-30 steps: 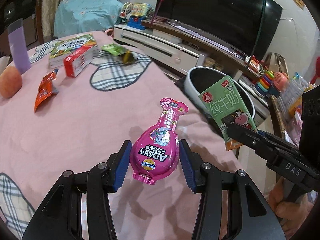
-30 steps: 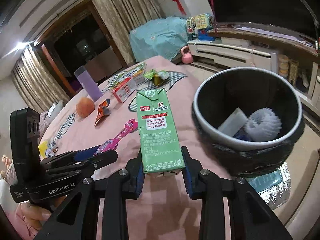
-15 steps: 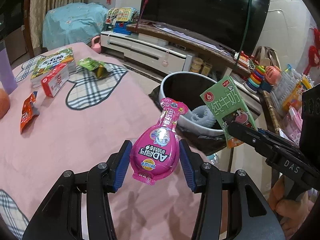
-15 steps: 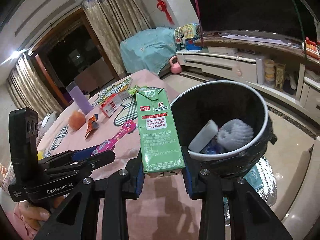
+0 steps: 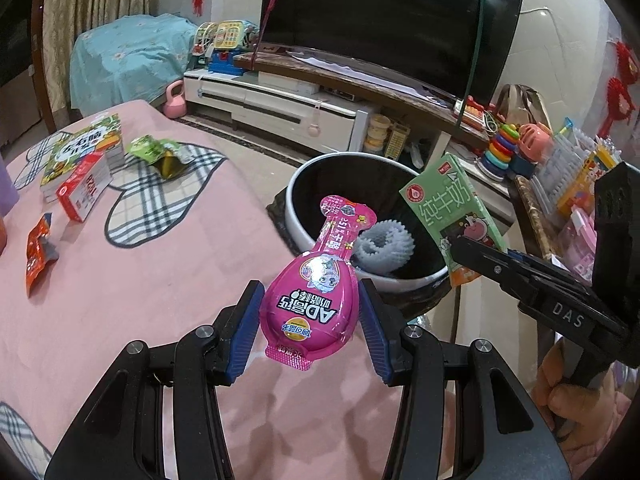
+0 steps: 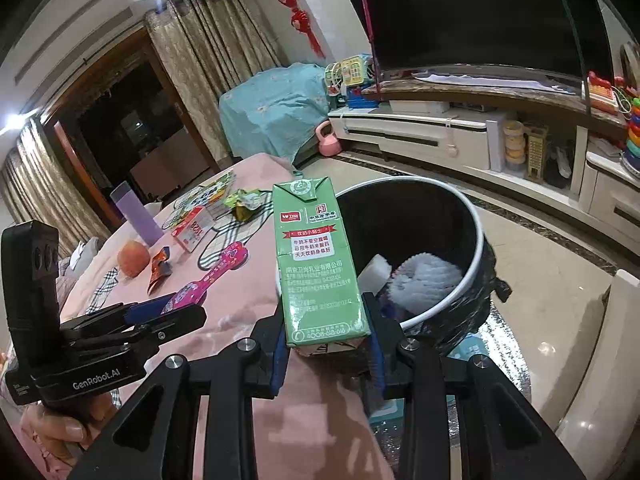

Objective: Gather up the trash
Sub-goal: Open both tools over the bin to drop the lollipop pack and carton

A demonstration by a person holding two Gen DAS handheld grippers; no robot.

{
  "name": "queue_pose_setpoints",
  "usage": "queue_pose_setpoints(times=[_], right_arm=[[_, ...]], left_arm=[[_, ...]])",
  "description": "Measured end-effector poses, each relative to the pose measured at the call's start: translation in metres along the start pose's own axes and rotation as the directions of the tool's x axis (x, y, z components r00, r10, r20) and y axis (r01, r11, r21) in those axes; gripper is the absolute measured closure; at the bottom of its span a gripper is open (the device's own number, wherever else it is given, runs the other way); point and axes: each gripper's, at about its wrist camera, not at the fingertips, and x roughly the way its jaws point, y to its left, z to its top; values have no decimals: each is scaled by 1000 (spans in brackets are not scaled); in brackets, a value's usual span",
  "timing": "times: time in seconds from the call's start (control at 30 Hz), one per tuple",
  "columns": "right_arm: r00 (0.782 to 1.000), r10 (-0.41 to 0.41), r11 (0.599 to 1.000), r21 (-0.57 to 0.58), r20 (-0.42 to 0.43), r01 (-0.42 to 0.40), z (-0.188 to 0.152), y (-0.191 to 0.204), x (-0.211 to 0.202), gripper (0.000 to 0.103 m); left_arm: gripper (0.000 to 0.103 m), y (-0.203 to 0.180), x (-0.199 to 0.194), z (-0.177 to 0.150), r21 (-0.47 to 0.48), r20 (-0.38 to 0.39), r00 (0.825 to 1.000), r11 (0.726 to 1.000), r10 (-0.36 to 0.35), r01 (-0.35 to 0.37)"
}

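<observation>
My left gripper (image 5: 310, 332) is shut on a pink bottle-shaped snack pouch (image 5: 316, 300), held above the pink table edge just short of the black trash bin (image 5: 304, 216). My right gripper (image 6: 326, 344) is shut on an upright green milk carton (image 6: 316, 260), held beside the bin (image 6: 472, 220). The carton (image 5: 452, 208) and the right gripper also show at the right of the left wrist view. The pouch (image 6: 216, 276) and left gripper show at the left of the right wrist view. The bin holds a white foam net (image 6: 424, 276) and a white block (image 6: 374, 272).
On the pink tablecloth (image 5: 140, 272) lie an orange wrapper (image 5: 38, 248), a red-white box (image 5: 82, 188), a green book (image 5: 80, 152), a green wrapper (image 5: 160, 156), a peach (image 6: 134, 256) and a purple cup (image 6: 134, 216). A TV stand (image 5: 280, 100) and toys stand behind the bin.
Both grippers have moved with their loads from over the table toward the bin, which now shows larger and closer in both views. Both grips are unchanged.
</observation>
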Motion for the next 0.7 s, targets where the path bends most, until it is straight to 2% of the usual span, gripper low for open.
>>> queue_pose_setpoints(times=[0.7], right_arm=[[997,-53,999,-3,-47,53,38,-36,19,70]], left_arm=[[55,-32,50,43,67,-34,999,998,-3,6]])
